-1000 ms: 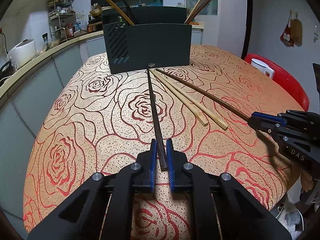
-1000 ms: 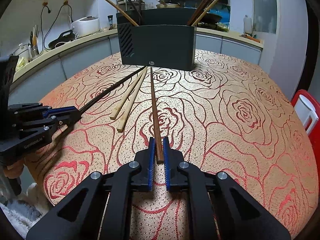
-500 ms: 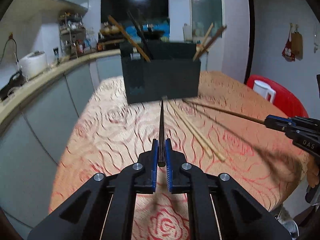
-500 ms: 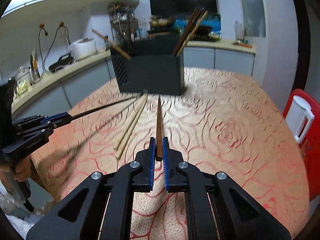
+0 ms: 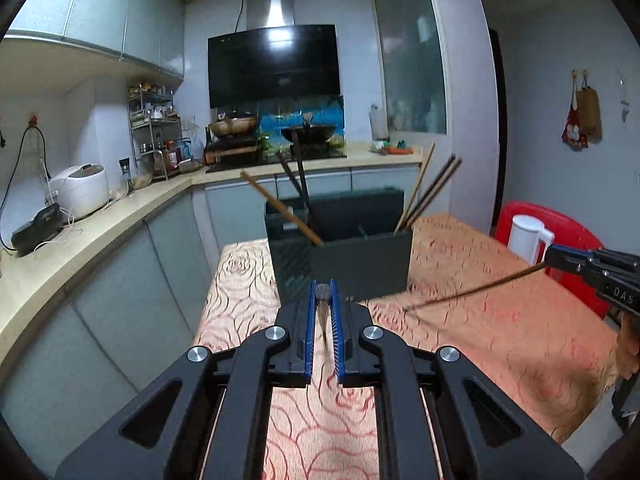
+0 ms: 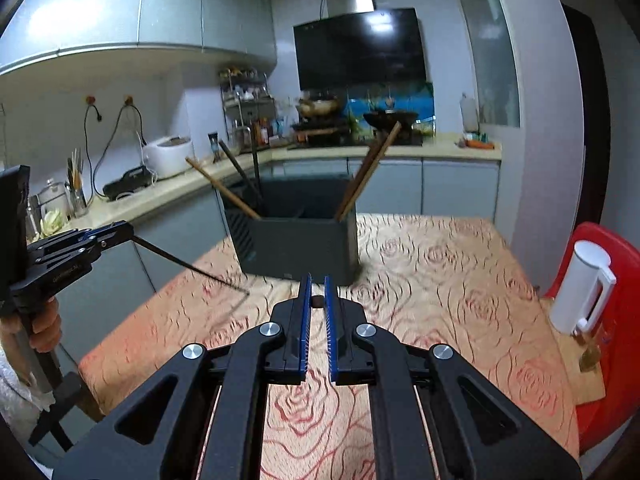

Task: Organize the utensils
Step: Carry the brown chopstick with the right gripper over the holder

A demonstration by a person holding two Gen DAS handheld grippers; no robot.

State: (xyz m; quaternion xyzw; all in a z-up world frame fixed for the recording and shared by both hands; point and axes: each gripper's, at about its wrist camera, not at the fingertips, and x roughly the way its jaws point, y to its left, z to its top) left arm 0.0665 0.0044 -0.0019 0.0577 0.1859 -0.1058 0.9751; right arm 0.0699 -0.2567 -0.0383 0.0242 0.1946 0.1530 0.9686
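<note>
Two tongs each clench one chopstick: left tongs (image 5: 323,296) a black chopstick (image 6: 192,266), right tongs (image 6: 316,294) a brown chopstick (image 5: 472,290).

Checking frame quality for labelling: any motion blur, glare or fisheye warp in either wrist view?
Left wrist view: tablecloth smeared by motion, left gripper sharp, glare on the range hood, counter edge bowed. Right wrist view: cloth pattern blurred near the holder, the black chopstick streaked at its tip, hood glare too, cabinets curved.

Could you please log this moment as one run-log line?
left claw: shut on black chopstick | right claw: shut on dark brown wooden chopstick | both above rose-patterned tablecloth | dark rectangular utensil holder: ahead
</note>
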